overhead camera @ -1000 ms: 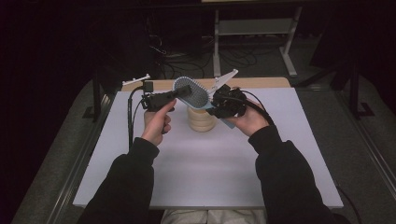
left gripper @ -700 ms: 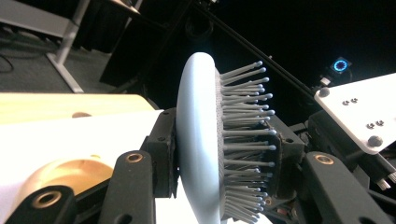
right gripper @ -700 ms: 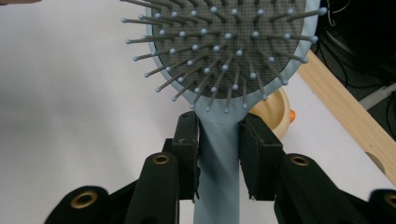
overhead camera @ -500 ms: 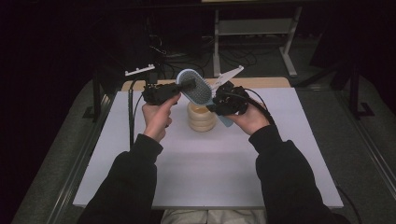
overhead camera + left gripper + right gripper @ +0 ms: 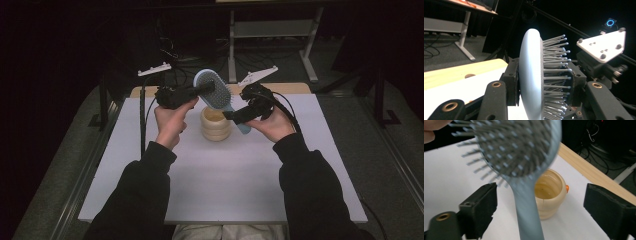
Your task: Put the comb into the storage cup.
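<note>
The left tongs are clamped on the head of the hairbrush, one pad against its smooth rounded back and the other pressed in among the bristles, as the left gripper view shows. The right tongs have just been opening: their black pads now stand wide apart on either side of the handle, which runs between them untouched.

The hairbrush hangs in the air above the bench, tilted, head up and away from the person, handle slanting down toward the right tongs, just over the small pot.

It looks light and stiff: a pale blue oval paddle of hard plastic with a slim, smooth handle that may slip under hard pads. The thin grey pins, ball-tipped, sit in a cushion and will give and splay under pressure, so a hold across the head is springy; the handle near the neck seems the firmer place to take it.

The pot is cream-coloured, ribbed in rings, glossy inside, and stands upright on the matte white bench top with its pale wooden far edge.
</note>
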A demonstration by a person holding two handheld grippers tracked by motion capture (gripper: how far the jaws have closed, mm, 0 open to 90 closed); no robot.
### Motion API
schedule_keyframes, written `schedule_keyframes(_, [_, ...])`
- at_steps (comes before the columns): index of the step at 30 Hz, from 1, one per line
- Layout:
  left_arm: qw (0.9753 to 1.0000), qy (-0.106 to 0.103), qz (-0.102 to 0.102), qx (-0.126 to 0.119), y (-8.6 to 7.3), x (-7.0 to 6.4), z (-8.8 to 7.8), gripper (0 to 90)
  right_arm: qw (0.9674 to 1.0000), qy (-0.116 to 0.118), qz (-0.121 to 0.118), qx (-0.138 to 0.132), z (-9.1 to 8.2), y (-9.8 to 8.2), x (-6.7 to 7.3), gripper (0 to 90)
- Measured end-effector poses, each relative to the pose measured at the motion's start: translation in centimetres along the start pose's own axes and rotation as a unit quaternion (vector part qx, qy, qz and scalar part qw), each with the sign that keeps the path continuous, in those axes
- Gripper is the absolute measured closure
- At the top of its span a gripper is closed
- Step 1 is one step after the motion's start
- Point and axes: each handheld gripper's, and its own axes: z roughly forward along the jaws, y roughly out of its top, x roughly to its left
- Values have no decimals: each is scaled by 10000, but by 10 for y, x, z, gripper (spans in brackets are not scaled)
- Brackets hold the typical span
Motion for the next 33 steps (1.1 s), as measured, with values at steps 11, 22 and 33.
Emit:
schedule_keyframes(11, [9995, -1, 315, -74, 14, -2, -3, 549, 9993, -80, 279, -256, -15, -21, -14, 0])
schedule_keyframes(22, [9991, -21, 403, -97, 20, 2, -4, 548, 9982, -230, 491, -271, -29, -51, -28, 0])
schedule_keyframes(33, [9990, 9, 415, -193, 32, 5, -10, 547, 9968, -227, 627, -448, -43, -84, -36, 0])
